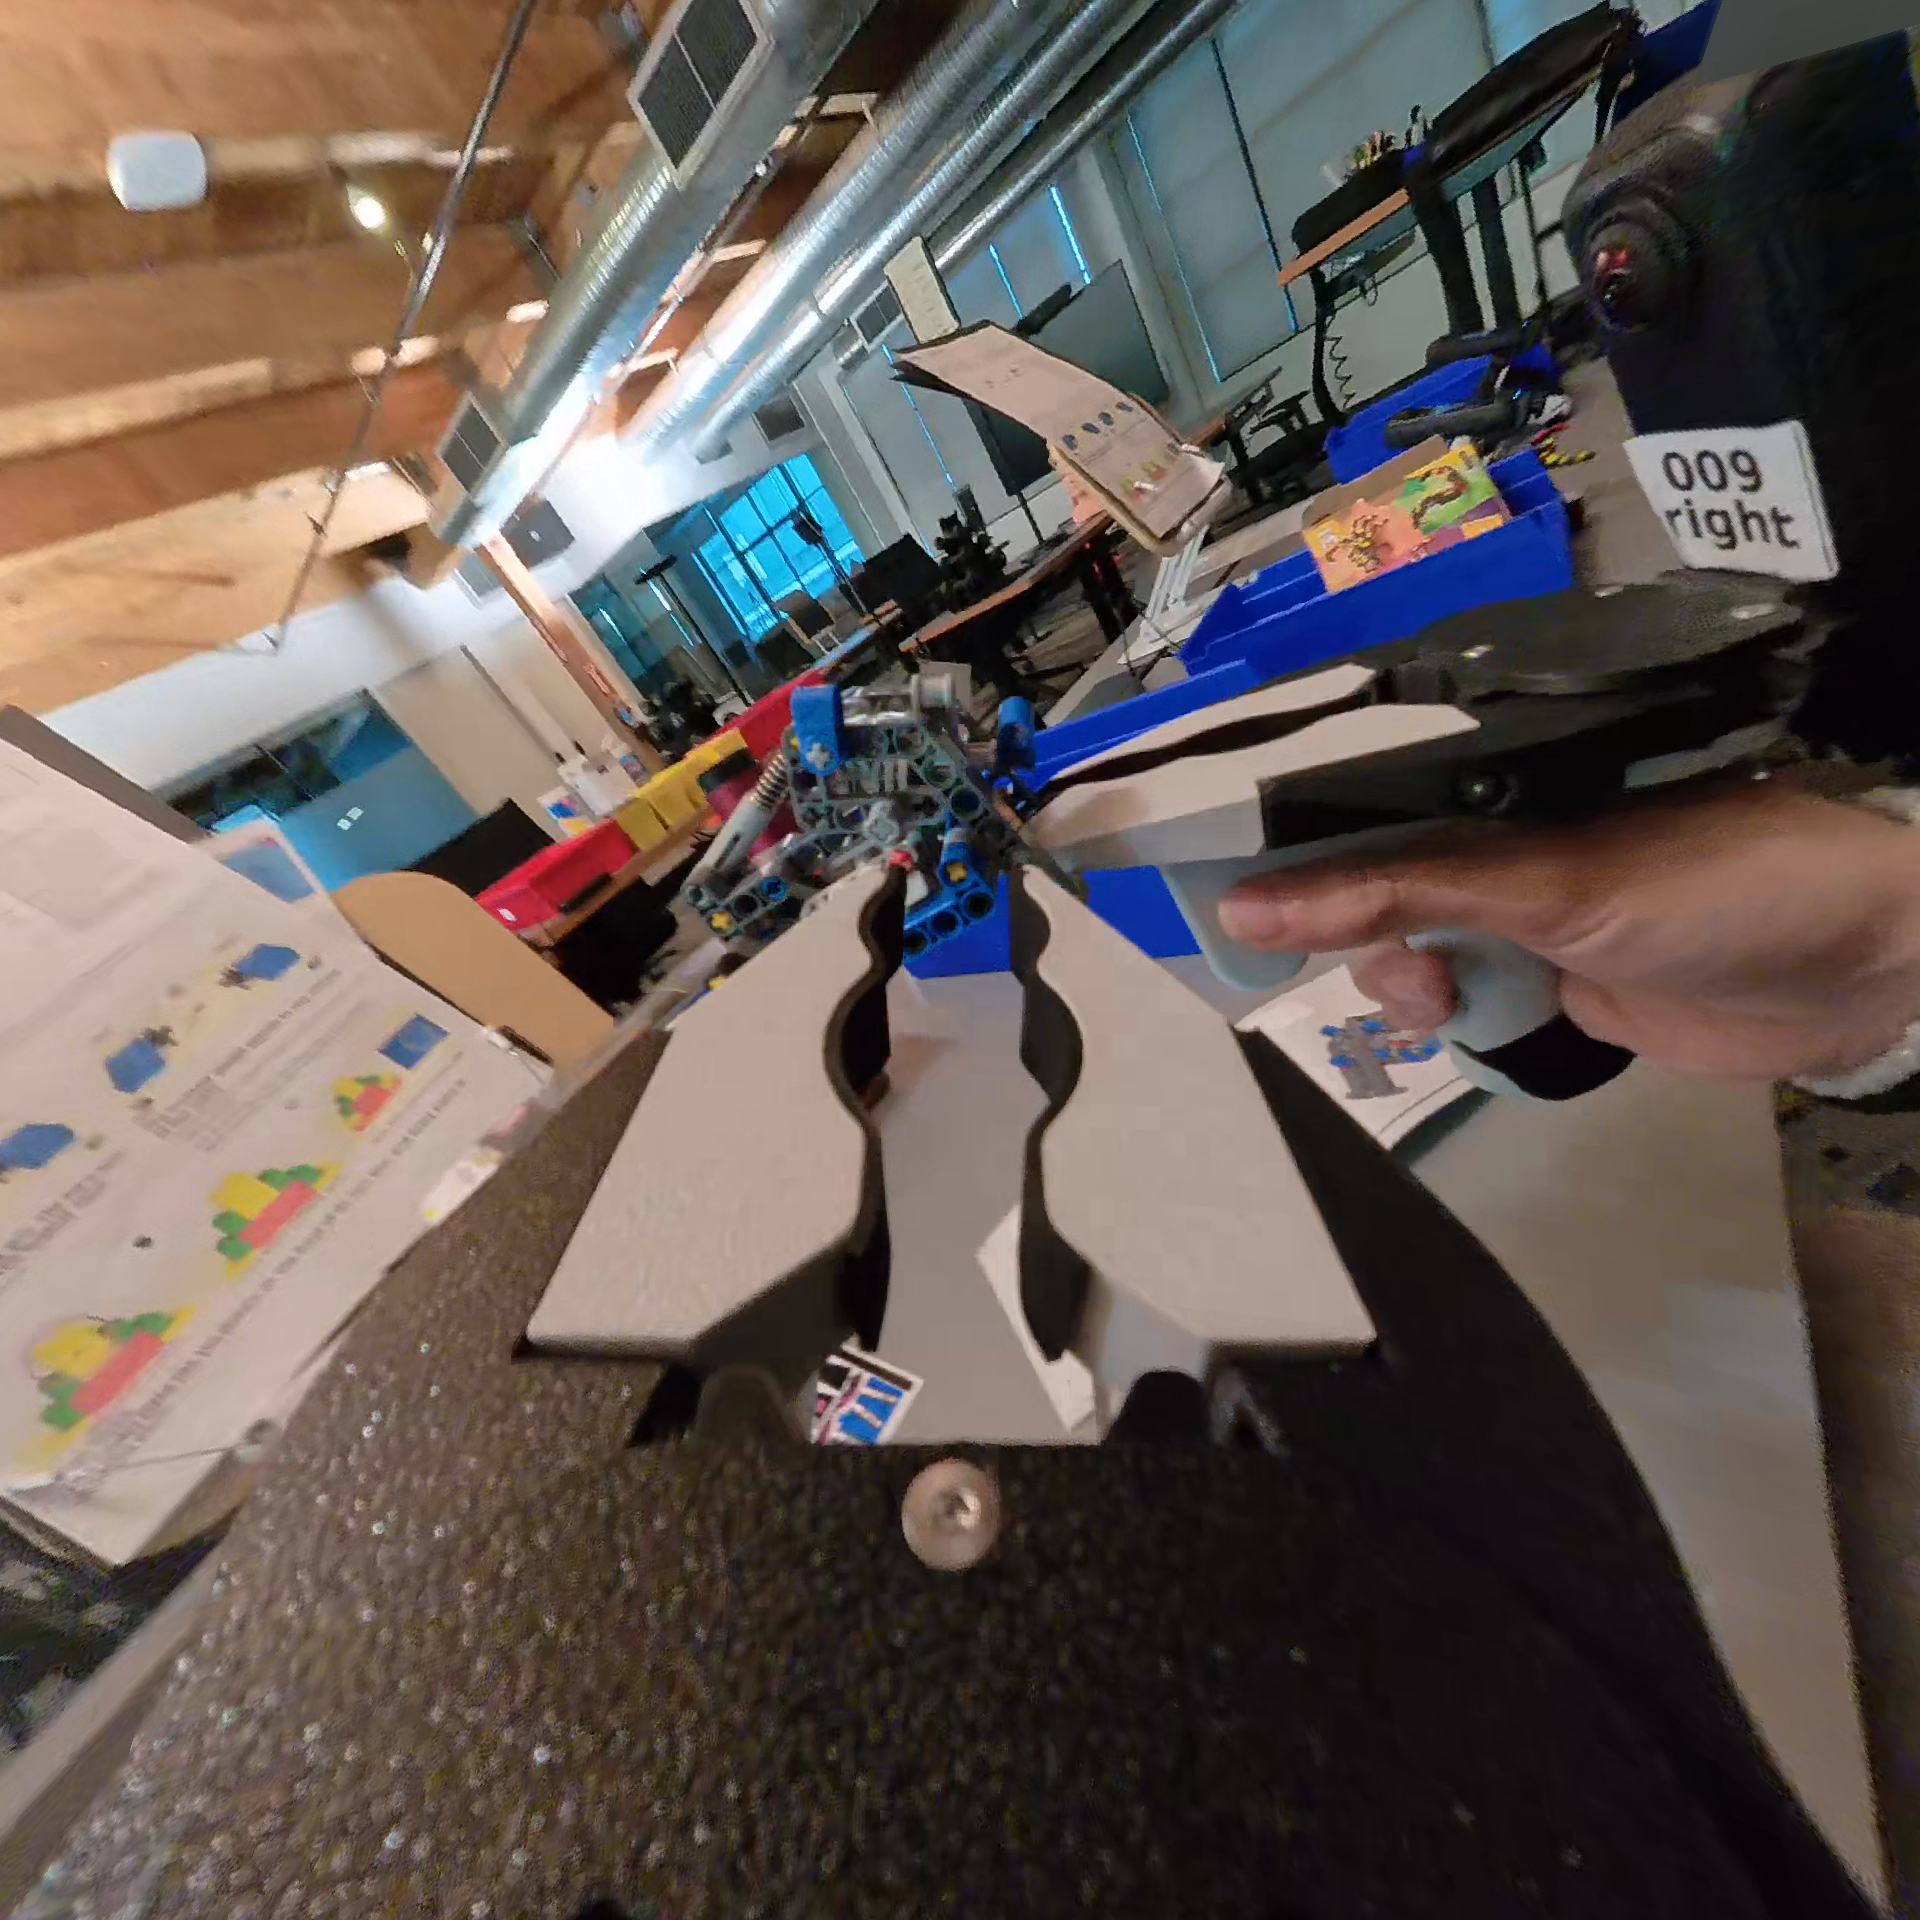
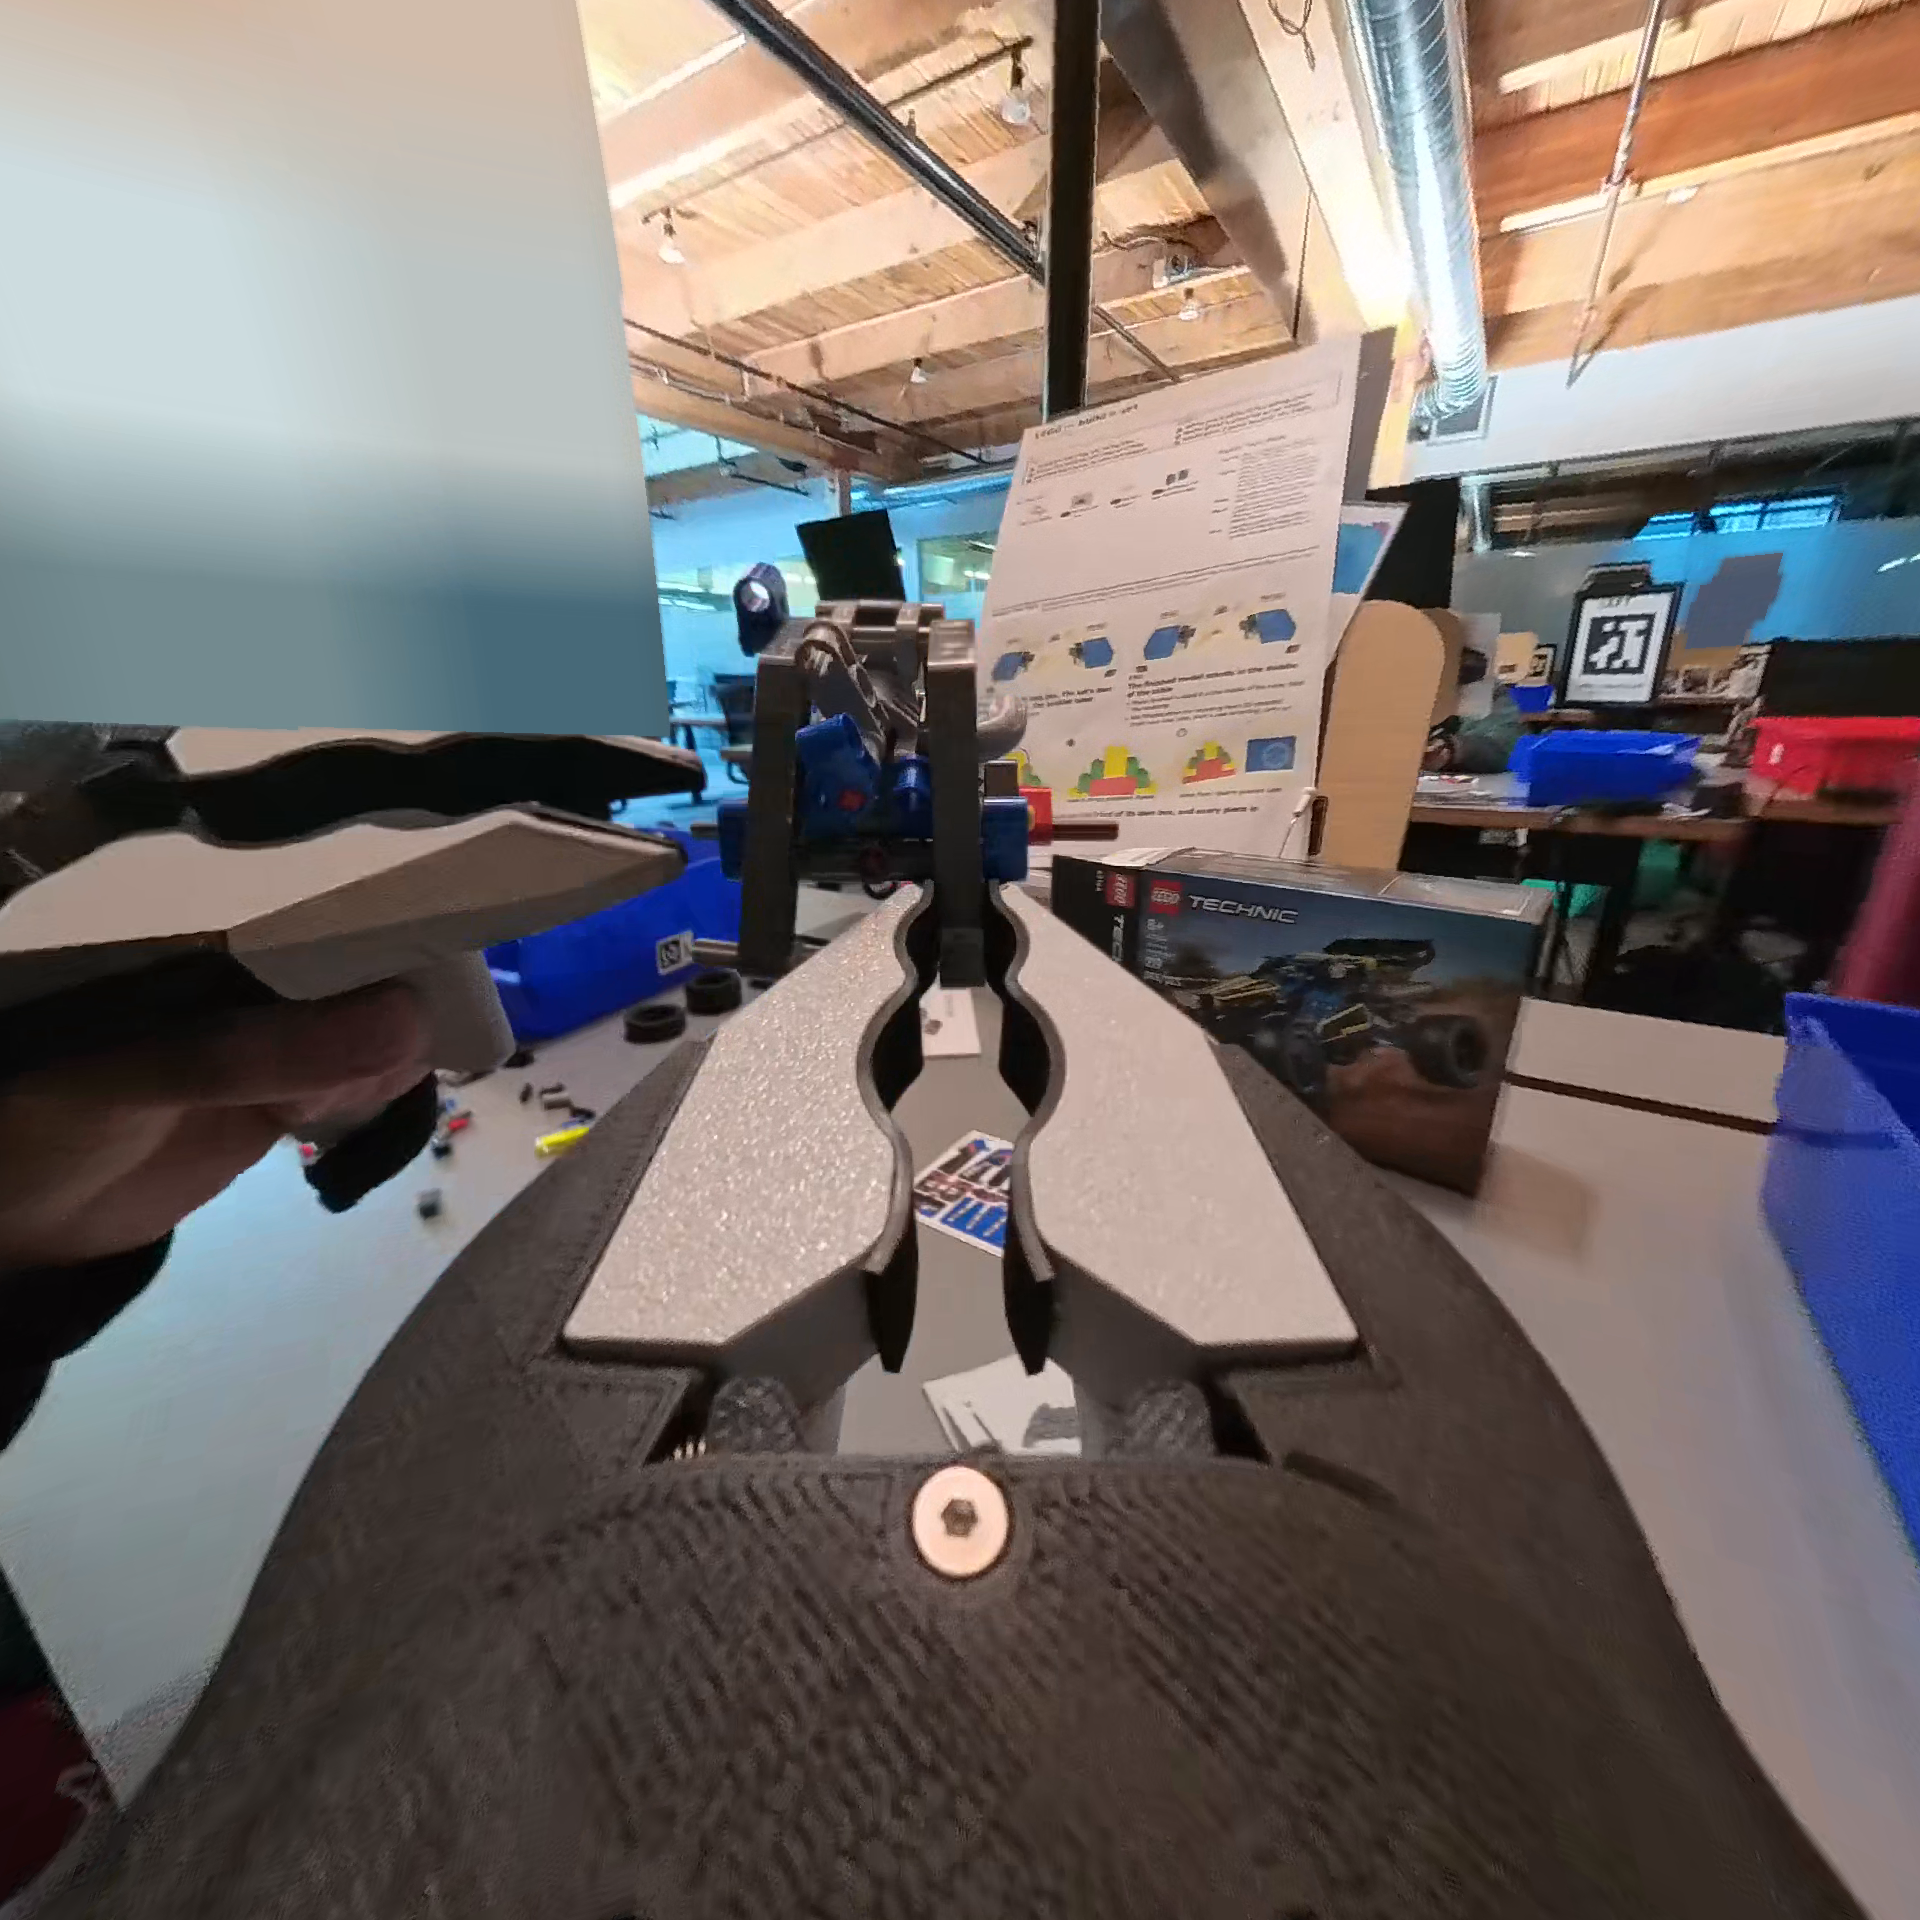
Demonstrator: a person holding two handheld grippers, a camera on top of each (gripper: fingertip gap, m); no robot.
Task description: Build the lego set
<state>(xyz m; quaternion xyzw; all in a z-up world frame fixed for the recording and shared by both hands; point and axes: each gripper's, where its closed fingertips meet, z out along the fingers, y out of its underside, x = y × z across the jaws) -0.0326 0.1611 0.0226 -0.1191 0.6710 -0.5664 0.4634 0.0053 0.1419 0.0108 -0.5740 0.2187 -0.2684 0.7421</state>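
Lego model (image 2: 873,769), a grey-and-blue Technic assembly, is held off the grey table (image 2: 1621,1278) between my two grippers. My right gripper (image 2: 958,935) is clamped on a dark grey beam hanging from the model's underside. My left gripper (image 1: 951,883) has its tips pressed against the model's lower edge with a narrow gap between them; I cannot tell whether they actually grip it. The model's far side is hidden in both views, and its small parts blur together. Countable on the table: one set box (image 2: 1340,987), one sticker sheet (image 2: 966,1190), two loose black tires (image 2: 686,1008). Scattered small pieces (image 2: 520,1112) are too tiny to count. One instruction poster (image 2: 1174,592) stands behind.
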